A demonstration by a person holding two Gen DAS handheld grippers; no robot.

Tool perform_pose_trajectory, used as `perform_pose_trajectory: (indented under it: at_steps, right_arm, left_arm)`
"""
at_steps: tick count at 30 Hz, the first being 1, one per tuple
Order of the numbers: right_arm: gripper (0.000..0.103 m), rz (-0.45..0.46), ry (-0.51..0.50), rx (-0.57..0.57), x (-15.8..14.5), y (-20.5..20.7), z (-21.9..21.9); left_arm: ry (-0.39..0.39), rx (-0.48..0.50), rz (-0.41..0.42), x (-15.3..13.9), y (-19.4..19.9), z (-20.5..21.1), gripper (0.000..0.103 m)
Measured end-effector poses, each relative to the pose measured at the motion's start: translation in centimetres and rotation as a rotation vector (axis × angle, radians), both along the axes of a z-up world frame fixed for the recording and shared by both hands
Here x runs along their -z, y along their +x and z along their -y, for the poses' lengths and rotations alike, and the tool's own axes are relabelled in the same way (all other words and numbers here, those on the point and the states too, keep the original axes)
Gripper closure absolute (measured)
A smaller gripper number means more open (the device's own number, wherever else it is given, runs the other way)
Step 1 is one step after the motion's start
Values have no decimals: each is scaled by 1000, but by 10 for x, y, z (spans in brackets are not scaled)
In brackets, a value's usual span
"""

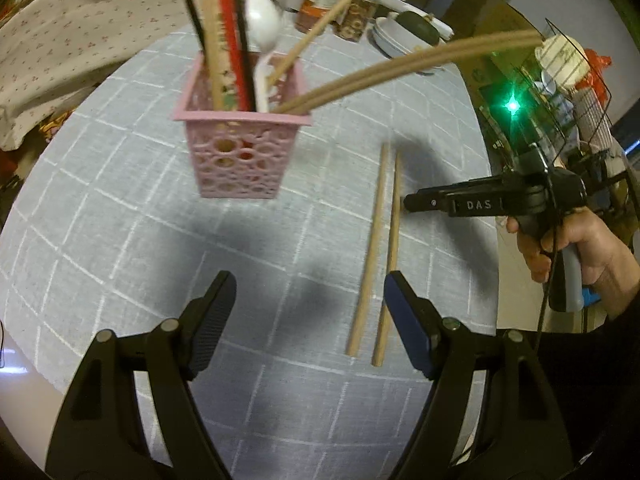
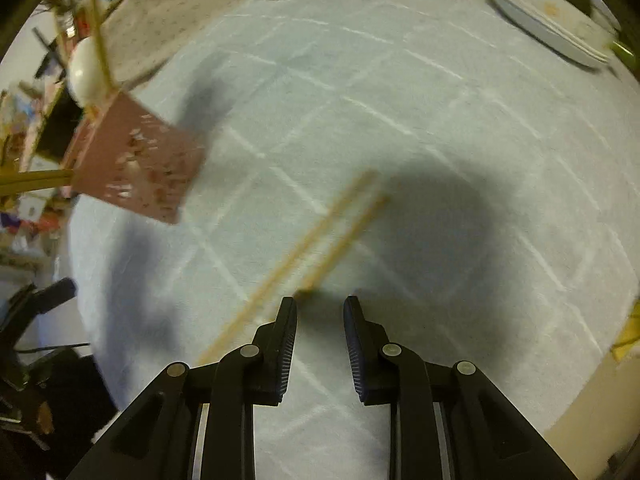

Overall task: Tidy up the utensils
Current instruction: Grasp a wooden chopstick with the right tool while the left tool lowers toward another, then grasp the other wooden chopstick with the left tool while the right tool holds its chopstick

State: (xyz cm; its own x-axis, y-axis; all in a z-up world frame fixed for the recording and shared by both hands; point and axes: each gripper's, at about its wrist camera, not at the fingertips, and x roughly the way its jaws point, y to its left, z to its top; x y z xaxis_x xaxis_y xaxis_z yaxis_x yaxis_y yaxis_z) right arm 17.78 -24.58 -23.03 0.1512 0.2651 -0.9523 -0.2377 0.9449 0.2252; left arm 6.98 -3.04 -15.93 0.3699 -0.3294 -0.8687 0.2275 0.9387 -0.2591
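Round tabletop (image 1: 132, 216) under a pale blue grid-check cloth, cluttered room behind, green light glowing off to one side. Two loose wooden chopsticks (image 1: 374, 248) lying side by side on the cloth, near one pink lattice basket (image 1: 240, 148) holding maybe seven utensils, hard to count through the blur. Two jars (image 1: 320, 0) at the far edge. Left gripper (image 1: 308, 312) fingers wide, nothing between. Right gripper (image 2: 320, 312) fingers narrow, empty, beside one chopstick.
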Motion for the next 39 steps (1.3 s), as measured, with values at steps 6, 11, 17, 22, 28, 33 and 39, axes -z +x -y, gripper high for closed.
perform_pose_trajectory:
  at_steps: [6, 11, 17, 22, 28, 33, 39]
  right_arm:
    - [78, 11, 52, 58, -8, 9, 9]
    - [78, 13, 2, 84, 0, 17, -7]
    - [93, -1, -99, 68, -1, 6, -20]
    - [97, -33, -44, 124, -6, -16, 8]
    - [97, 9, 47, 146, -32, -51, 35]
    - [97, 2, 92, 154, -37, -60, 55]
    - [97, -13, 116, 167, -32, -47, 48]
  left_arm:
    - [11, 0, 0, 4, 4, 3, 26]
    - [23, 1, -2, 6, 5, 6, 26]
    - [40, 44, 39, 2, -3, 16, 26]
    - [41, 105, 88, 3, -11, 34, 27]
    - [7, 169, 112, 24, 7, 63, 53]
    - [-34, 128, 94, 41, 28, 74, 64]
    - [11, 91, 23, 63, 41, 82, 93]
